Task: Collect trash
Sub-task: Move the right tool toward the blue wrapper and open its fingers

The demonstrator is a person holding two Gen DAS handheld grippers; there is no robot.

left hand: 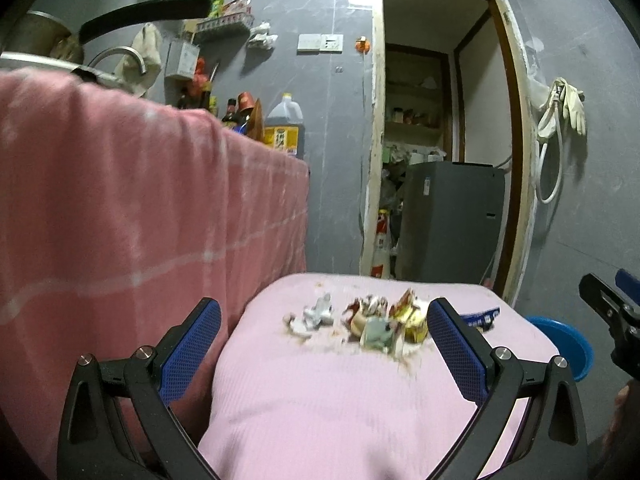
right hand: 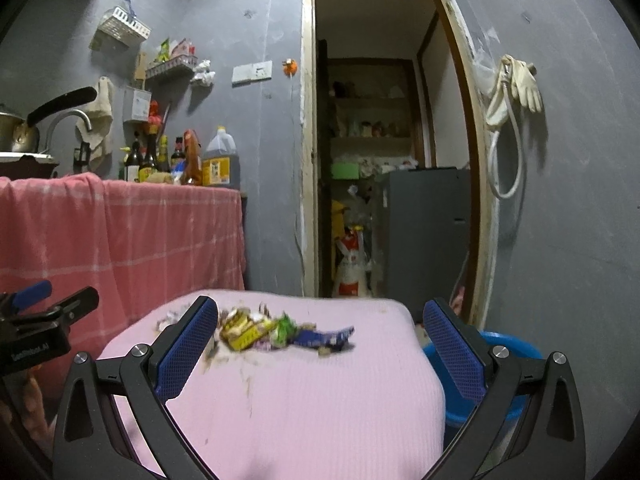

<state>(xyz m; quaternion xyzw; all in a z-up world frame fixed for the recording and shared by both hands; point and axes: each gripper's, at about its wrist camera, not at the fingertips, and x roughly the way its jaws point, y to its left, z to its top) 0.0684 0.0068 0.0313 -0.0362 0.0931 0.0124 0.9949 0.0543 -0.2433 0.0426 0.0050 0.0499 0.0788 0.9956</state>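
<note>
fingers spread wide and empty on both your left gripper [left hand: 324,338] and right gripper [right hand: 320,338], so a careless pinch may scatter the loose crumpled wrappers [right hand: 264,330] off the pink cloth-covered table [right hand: 320,400], missing the blue plastic basin [right hand: 508,344].

The left hand-held gripper [left hand: 324,340] and right hand-held gripper [right hand: 320,340] hover side by side, jaws spread wide.

A heap of trash [left hand: 372,322] lies on the cushioned stool [left hand: 320,400] at lower centre of the frame. A basin [left hand: 568,344] sits low at the right, beside the stool. The draped tabletop [left hand: 140,220] fills the left, bottles [right hand: 152,160] on it; the doorway [right hand: 384,140] stands behind.
</note>
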